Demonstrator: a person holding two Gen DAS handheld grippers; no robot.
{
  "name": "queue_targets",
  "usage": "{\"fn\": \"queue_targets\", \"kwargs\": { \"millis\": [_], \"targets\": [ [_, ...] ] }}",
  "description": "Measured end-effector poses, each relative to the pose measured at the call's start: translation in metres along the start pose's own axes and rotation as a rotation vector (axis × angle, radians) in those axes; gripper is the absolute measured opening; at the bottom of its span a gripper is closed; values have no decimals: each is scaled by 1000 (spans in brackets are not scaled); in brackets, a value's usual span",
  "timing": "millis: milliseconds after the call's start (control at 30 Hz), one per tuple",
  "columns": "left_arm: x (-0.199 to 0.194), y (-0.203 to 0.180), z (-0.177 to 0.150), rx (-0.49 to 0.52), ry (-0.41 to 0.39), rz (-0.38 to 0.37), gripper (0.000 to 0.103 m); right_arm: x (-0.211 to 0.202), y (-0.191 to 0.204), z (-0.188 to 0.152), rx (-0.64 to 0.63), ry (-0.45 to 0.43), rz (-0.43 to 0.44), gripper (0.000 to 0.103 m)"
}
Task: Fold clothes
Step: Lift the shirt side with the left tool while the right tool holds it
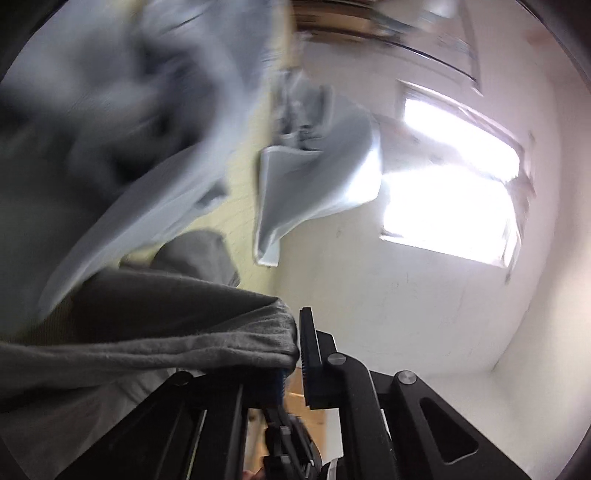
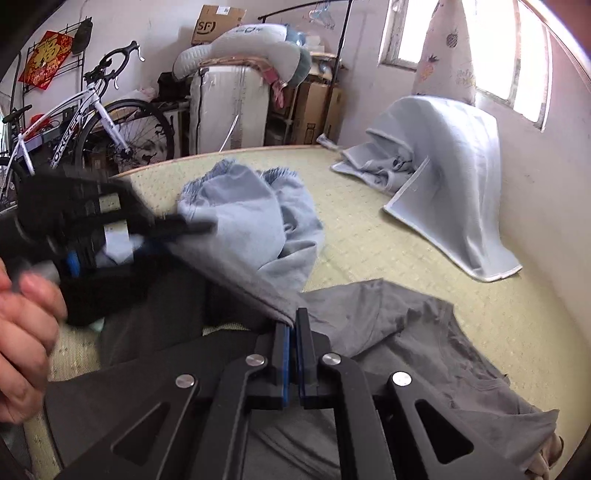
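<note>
Right tool (image 2: 293,325) was clenched on an edge of the dark grey cotton T-shirt (image 2: 424,332), which lay crumpled on the pale woven straw bed mat (image 2: 369,236). Left tool (image 1: 295,354) gripped another edge of the same shirt, jaws pinched on fabric. Step: picking the shirt up by two points; next move likely calls for lifting and spreading it flat. Light blue sweatpants (image 2: 251,214) lay just behind. A brown cardboard box (image 2: 218,22) sat on the far stack, contents hidden.
</note>
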State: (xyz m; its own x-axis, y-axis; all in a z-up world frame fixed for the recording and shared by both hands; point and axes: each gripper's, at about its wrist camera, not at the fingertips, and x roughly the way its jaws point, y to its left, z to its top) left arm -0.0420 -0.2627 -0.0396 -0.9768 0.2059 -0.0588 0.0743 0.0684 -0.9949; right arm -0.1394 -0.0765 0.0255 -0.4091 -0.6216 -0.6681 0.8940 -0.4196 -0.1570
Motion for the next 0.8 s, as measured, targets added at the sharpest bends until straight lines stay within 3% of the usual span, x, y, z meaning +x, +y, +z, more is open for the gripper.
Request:
{"fn": "queue_targets", "kwargs": {
  "millis": [167, 267, 333, 433, 567, 700, 800],
  "targets": [
    [-12, -56, -3, 296, -61, 12, 5, 3, 8, 0, 11, 14, 45, 10],
    [-21, -76, -2, 402, -89, 16, 5, 5, 13, -2, 21, 24, 49, 26],
    [-29, -84, 0, 444, -107, 12, 5, 6, 16, -5, 35, 28, 54, 28],
    [-39, -90, 5, 471, -123, 27, 5, 9, 23, -9, 47, 37, 53, 29],
    [-47, -67, 12, 391, -105, 44, 5, 13, 35, -8, 63, 22, 44, 34],
    [-39, -60, 12, 365, -74, 57, 5, 27, 51, -2, 28, 13, -56, 37],
    [-37, -63, 10, 380, -57, 62, 5, 34, 63, 3, 14, 6, -44, 37]
  ]
}}
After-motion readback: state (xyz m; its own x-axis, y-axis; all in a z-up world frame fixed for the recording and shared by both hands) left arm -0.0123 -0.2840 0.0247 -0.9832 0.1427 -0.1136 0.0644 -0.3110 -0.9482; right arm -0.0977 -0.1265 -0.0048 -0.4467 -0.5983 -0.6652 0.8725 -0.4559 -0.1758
